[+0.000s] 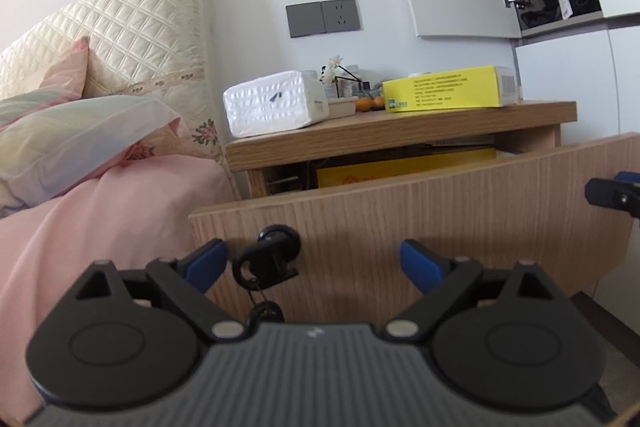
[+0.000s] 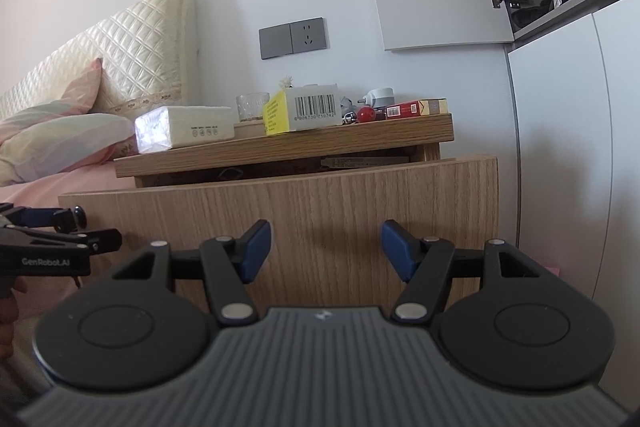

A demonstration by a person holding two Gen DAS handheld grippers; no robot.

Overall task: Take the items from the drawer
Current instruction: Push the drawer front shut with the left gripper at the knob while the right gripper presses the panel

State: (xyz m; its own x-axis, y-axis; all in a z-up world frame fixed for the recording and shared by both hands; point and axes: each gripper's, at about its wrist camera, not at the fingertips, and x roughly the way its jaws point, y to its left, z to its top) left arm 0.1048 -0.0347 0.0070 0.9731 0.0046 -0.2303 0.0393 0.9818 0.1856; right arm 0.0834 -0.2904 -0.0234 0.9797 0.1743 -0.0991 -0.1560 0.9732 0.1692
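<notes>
The wooden bedside drawer [image 1: 420, 219] stands pulled out, its front panel facing me. A black key and lock [image 1: 276, 255] with a dangling ring sits on the panel's left side. My left gripper [image 1: 314, 263] is open just in front of the panel, the key near its left pad. Inside the drawer a yellow item [image 1: 404, 169] shows over the panel's top edge. My right gripper [image 2: 325, 247] is open before the drawer front [image 2: 320, 203], holding nothing. The left gripper [image 2: 100, 241] shows at the left edge of the right wrist view.
On the nightstand top [image 2: 288, 143] lie a white tissue pack [image 1: 276, 105], a yellow box [image 1: 444, 89], a glass [image 2: 252, 107], a red box [image 2: 404, 108] and small clutter. A bed with pink bedding [image 1: 100, 227] is on the left; white wardrobe doors [image 2: 560, 147] stand right.
</notes>
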